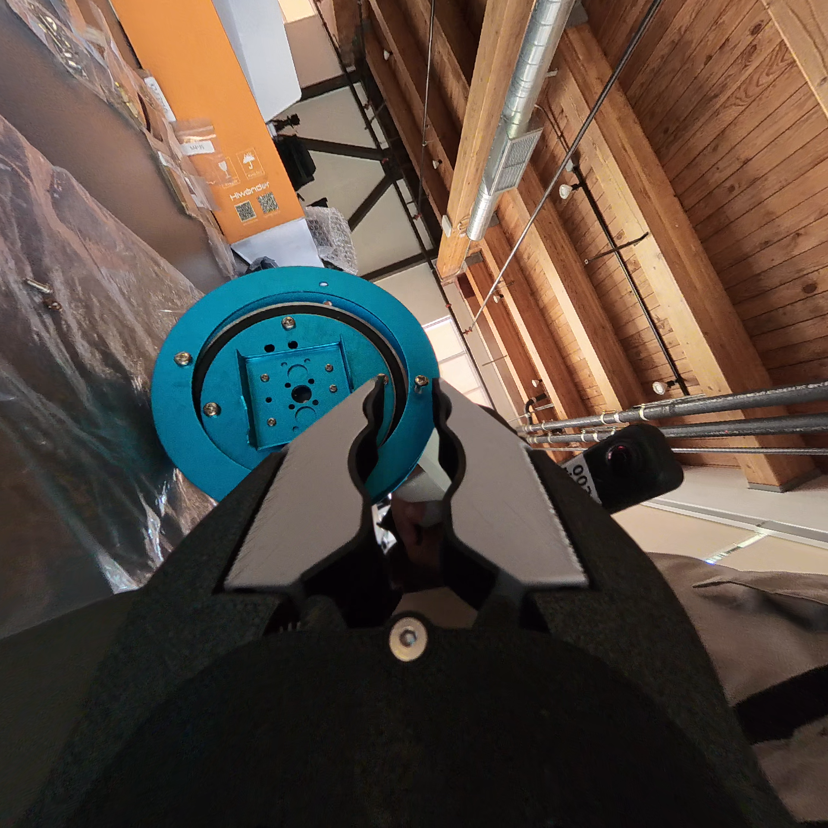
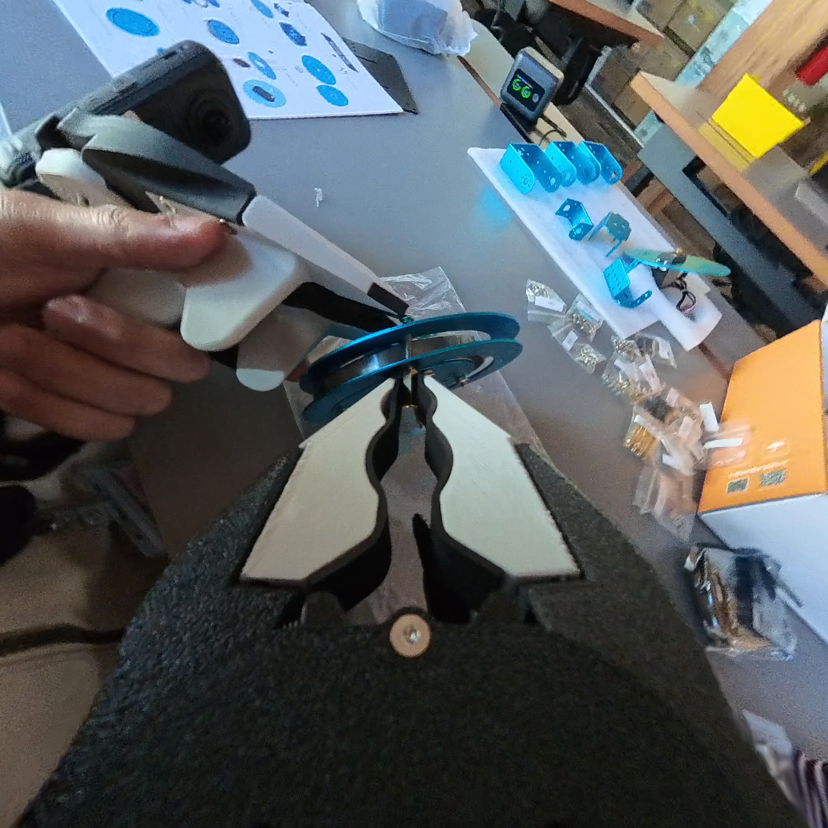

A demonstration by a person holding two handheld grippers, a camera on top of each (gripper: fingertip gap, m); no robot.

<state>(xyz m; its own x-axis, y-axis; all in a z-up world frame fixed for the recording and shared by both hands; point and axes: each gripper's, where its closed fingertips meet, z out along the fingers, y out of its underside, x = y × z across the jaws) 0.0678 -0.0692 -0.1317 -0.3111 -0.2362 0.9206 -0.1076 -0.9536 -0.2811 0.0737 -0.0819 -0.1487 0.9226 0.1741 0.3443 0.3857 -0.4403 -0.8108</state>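
- The right gripper point(image 2: 408, 394) is pinched on a small brass standoff point(image 2: 408, 408) under the blue disc assembly point(image 2: 416, 345).
- The left gripper point(image 1: 405, 381) clamps that assembly's rim, holding it clear of the grey table point(image 2: 403, 188).
- The assembly looks like rigid, smooth metal, likely light; the rim edge or the screw posts seem the safest holds.
- Farther off lie blue brackets point(image 2: 560, 168) and an orange box point(image 2: 770, 430).
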